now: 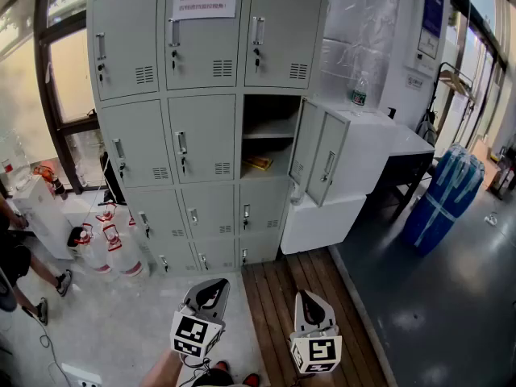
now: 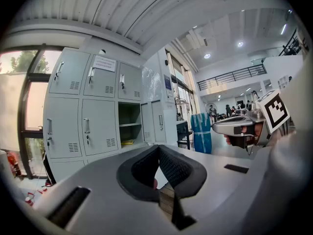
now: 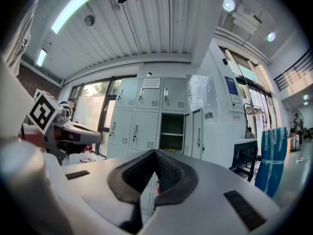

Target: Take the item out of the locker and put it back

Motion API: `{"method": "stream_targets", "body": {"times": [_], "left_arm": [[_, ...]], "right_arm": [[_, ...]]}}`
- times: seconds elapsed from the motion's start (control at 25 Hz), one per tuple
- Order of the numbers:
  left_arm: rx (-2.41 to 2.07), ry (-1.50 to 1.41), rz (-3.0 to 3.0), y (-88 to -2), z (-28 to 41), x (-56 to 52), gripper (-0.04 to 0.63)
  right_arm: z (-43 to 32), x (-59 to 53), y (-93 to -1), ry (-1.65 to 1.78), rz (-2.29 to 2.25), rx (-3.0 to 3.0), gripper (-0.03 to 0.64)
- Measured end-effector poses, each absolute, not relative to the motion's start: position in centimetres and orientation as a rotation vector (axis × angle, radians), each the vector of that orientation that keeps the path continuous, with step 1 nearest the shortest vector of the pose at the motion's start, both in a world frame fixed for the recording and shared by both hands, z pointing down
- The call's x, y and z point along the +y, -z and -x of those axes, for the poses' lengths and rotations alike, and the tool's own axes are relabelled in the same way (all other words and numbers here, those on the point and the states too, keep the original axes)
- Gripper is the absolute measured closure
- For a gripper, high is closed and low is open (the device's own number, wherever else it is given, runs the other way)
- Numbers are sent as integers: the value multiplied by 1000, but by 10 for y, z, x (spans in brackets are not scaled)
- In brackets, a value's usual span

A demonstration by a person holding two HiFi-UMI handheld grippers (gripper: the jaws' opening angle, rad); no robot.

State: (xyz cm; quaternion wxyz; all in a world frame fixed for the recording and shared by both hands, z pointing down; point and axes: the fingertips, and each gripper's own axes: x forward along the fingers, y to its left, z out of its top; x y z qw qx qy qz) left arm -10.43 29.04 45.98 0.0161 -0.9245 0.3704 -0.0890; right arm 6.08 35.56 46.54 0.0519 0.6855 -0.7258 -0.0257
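The grey locker bank (image 1: 201, 119) stands ahead, with one compartment (image 1: 270, 131) open in the middle row at right. Its double door (image 1: 317, 153) swings out to the right. A flat yellow item (image 1: 260, 163) lies on the compartment's lower level, under a shelf; it also shows as the yellow item (image 2: 128, 142) and the yellow item (image 3: 168, 150) in the gripper views. My left gripper (image 1: 206, 295) and right gripper (image 1: 313, 306) hang low, well short of the lockers, both shut and empty. The left gripper (image 2: 158, 151) and right gripper (image 3: 155, 153) point roughly level at the lockers.
A white counter (image 1: 363, 164) with a water bottle (image 1: 359, 92) adjoins the lockers on the right. A blue wrapped bundle (image 1: 445, 200) stands further right. Red-capped bottles (image 1: 105, 244) sit on the floor at left, near a person's leg (image 1: 28, 268). Wooden planks (image 1: 286, 297) lie underfoot.
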Motion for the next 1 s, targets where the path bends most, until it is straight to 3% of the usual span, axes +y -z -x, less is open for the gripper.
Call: {"method": "stream_targets", "body": {"times": [0.56, 1.0], "left_arm": [[1177, 288, 2876, -466, 91, 284, 574], [1200, 283, 2858, -470, 78, 210, 574]], "right_arm": [[-68, 346, -473, 40, -2045, -2225, 603], [-78, 269, -478, 48, -2026, -2250, 604]]}}
